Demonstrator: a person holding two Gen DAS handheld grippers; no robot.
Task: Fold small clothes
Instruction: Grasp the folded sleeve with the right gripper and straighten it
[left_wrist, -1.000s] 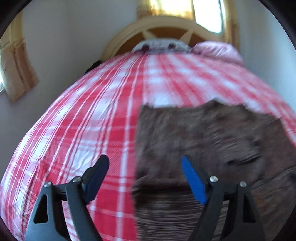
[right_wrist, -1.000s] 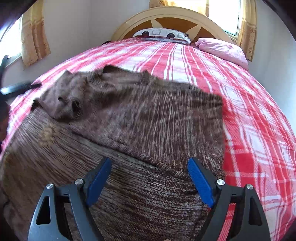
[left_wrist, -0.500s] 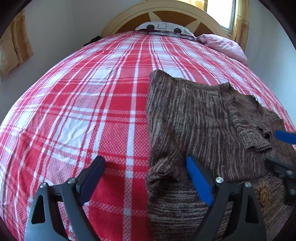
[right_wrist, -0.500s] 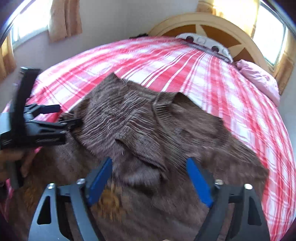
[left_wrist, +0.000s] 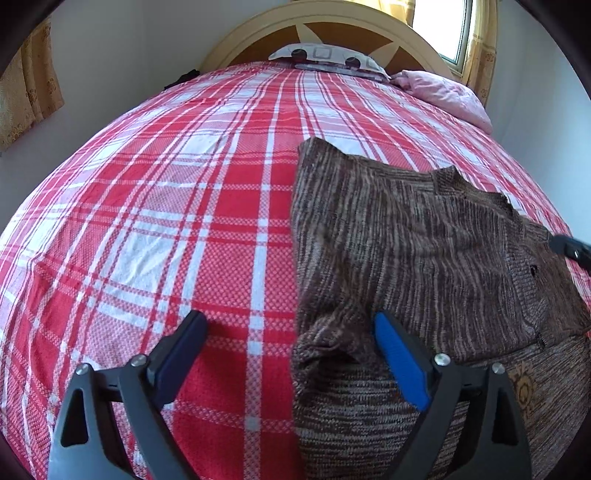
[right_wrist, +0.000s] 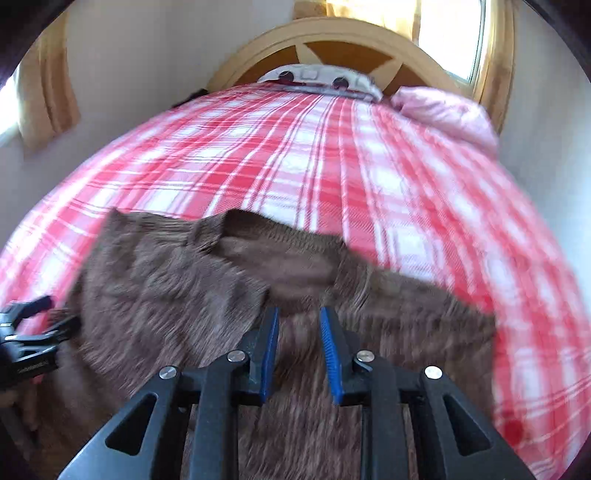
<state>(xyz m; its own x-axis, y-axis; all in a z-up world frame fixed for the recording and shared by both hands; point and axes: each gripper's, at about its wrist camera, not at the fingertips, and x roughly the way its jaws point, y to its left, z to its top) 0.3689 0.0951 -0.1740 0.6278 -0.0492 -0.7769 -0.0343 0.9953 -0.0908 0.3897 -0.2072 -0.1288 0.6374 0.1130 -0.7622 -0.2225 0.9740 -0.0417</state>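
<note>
A brown knitted sweater (left_wrist: 413, 258) lies on the red-and-white plaid bed (left_wrist: 166, 229), one side folded over its body. My left gripper (left_wrist: 291, 339) is open and empty, low over the sweater's left edge, its right finger above the knit. In the right wrist view, which is blurred, the sweater (right_wrist: 166, 288) fills the lower half. My right gripper (right_wrist: 297, 326) has narrowed to a small gap over the folded flap near the collar; I cannot tell whether cloth is between the pads. The left gripper also shows at the left edge of that view (right_wrist: 26, 339).
A curved wooden headboard (left_wrist: 332, 22) stands at the far end with a patterned pillow (left_wrist: 325, 55) and a pink pillow (left_wrist: 447, 96). Curtained windows are at both sides. White walls flank the bed. Plaid bedspread stretches left of the sweater.
My right gripper has narrowed from wide open to a small gap and moved towards the collar area. My left gripper has stayed open and shifted slightly by the sweater's left edge.
</note>
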